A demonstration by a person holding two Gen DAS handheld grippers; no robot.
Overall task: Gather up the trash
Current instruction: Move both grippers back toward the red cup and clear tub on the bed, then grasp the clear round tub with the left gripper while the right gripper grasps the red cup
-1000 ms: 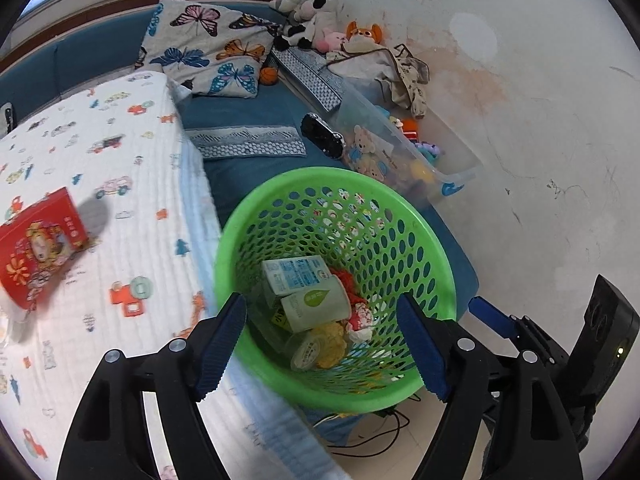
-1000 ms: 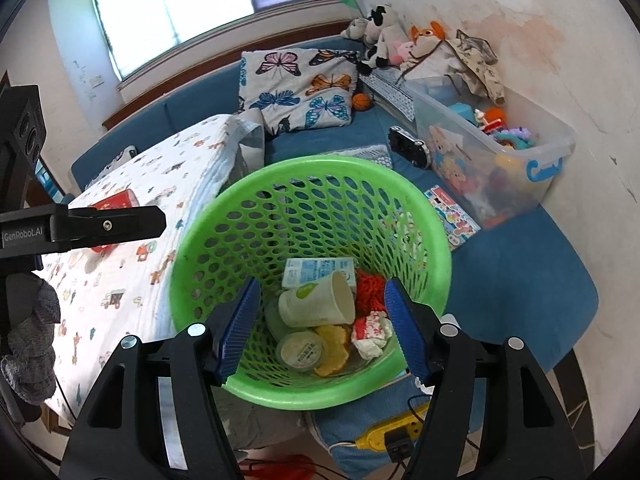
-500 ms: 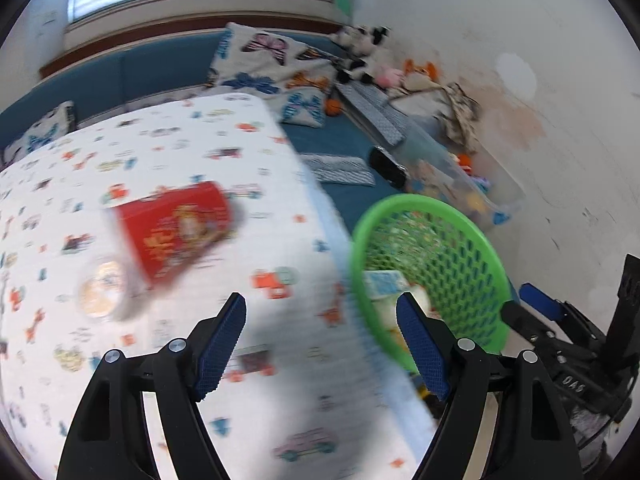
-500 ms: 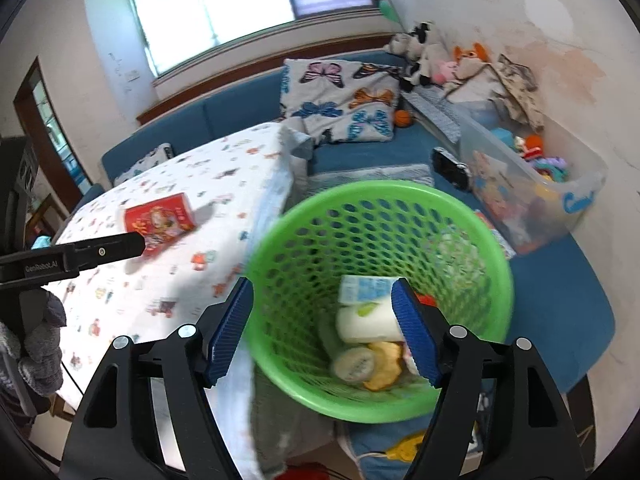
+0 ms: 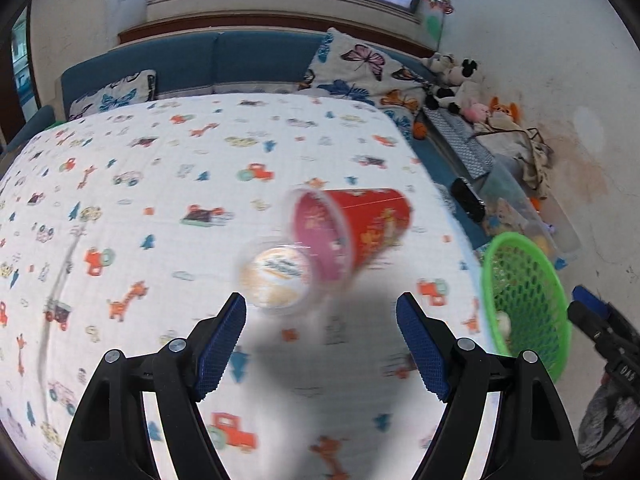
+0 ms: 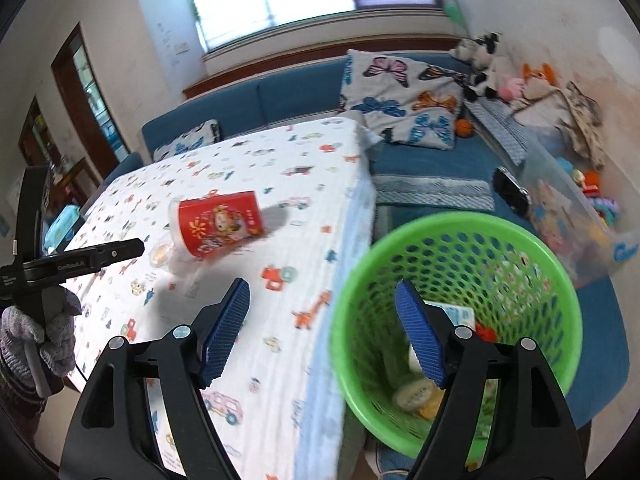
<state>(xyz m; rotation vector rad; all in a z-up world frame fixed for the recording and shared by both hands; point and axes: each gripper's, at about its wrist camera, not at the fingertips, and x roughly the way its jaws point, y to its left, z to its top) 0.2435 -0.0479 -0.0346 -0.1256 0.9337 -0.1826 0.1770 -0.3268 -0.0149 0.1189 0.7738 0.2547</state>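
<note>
A red printed cup (image 5: 360, 228) lies on its side on the table's patterned cloth (image 5: 160, 208), with a small clear lidded tub (image 5: 276, 276) touching its mouth. My left gripper (image 5: 320, 340) hovers just short of the tub, open, with nothing between its fingers. The right wrist view has the same red cup (image 6: 220, 228) and tub (image 6: 162, 255) further off. My right gripper (image 6: 322, 328) is empty and its jaws are opening, above the table edge beside the green basket (image 6: 560, 292). That basket holds several pieces of trash (image 6: 416, 394).
A blue sofa (image 6: 280, 100) with butterfly cushions runs behind the table. A clear toy bin (image 6: 580, 216), soft toys (image 6: 492, 64) and a black device (image 6: 512, 192) crowd the sofa at the right. A gloved hand (image 6: 36, 344) holds the left gripper at the table's left edge.
Both grippers swung left from over the basket toward the table. The red cup and tub now sit centred before the left gripper. The right jaws stand wider.
</note>
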